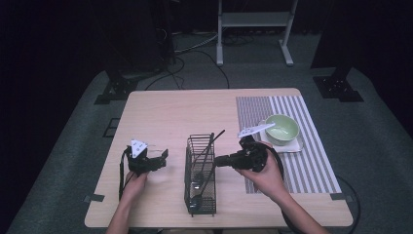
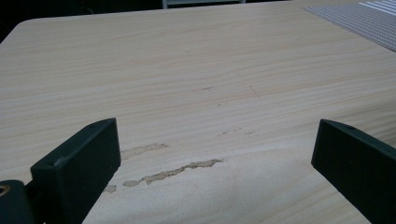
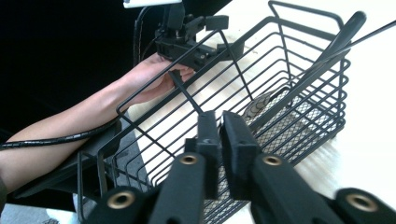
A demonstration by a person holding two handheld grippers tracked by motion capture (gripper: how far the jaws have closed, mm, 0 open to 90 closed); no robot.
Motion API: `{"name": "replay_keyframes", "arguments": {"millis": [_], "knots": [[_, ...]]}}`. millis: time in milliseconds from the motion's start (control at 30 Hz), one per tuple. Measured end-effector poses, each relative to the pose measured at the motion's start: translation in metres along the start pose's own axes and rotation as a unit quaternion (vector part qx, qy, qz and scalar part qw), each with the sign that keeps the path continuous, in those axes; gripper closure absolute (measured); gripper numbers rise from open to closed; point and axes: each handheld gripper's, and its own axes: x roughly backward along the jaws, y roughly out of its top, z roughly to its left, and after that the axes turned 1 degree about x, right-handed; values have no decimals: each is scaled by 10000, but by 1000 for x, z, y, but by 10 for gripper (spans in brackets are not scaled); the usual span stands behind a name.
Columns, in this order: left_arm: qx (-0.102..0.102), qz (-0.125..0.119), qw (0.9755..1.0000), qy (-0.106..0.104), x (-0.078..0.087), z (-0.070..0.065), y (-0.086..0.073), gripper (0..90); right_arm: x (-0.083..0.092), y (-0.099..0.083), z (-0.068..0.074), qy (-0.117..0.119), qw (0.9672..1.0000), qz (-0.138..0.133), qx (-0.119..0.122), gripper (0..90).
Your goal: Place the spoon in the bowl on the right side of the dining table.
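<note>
right gripper [image 1: 220, 160]: it sits at the right side of the wire basket [image 1: 200, 175]. in the right gripper view its two black jaws are squeezed together on a thin wire of the basket's top rim.
left gripper [image 1: 163, 157]: it rests low over the bare wood, near the left edge of the table [image 1: 160, 112]. its jaws stand wide apart with nothing between them. in the left gripper view you see just light wood with some scuffed marks between the jaws.
hands: one hand holds each gripper, and both arms come in from the near edge of the table.
wire basket: black, long and narrow. it stands close to the near edge of the table, in the middle, between the two grippers.
in the basket: a black ladle [image 1: 206, 161] leans up and sticks out over the far rim. a spoon [image 3: 256, 107] with a patterned bowl lies down by the mesh floor.
green bowl [image 1: 281, 128]: it sits on a small tray on the striped mat [image 1: 302, 146], on the right side of the table, just behind the right gripper.
</note>
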Motion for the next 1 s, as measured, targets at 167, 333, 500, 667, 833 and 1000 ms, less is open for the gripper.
{"name": "replay_keyframes", "arguments": {"millis": [167, 333, 500, 667, 833, 1000], "knots": [[1, 2, 10000, 2, 0, 0, 0, 4, 4, 2, 4, -28, 9999, -145, 66, 883], [-3, 3, 10000, 1, 0, 0, 0, 4, 7, 4, 6, -37, 9998, -177, 46, 887], [-1, 1, 10000, -1, 0, 0, 0, 4, 13, 7, 5, 47, 9996, -276, -27, 887], [7, 2, 10000, 4, 0, 0, 0, 3, 21, 11, 5, 65, 9992, -395, -62, 887], [18, 2, 10000, 8, 0, 0, 0, 3, 37, 17, 4, 94, 9980, -604, -134, 887], [22, 2, 10000, 9, 0, 0, 0, 4, 52, 22, 2, 109, 9963, -823, -233, 888]]}}
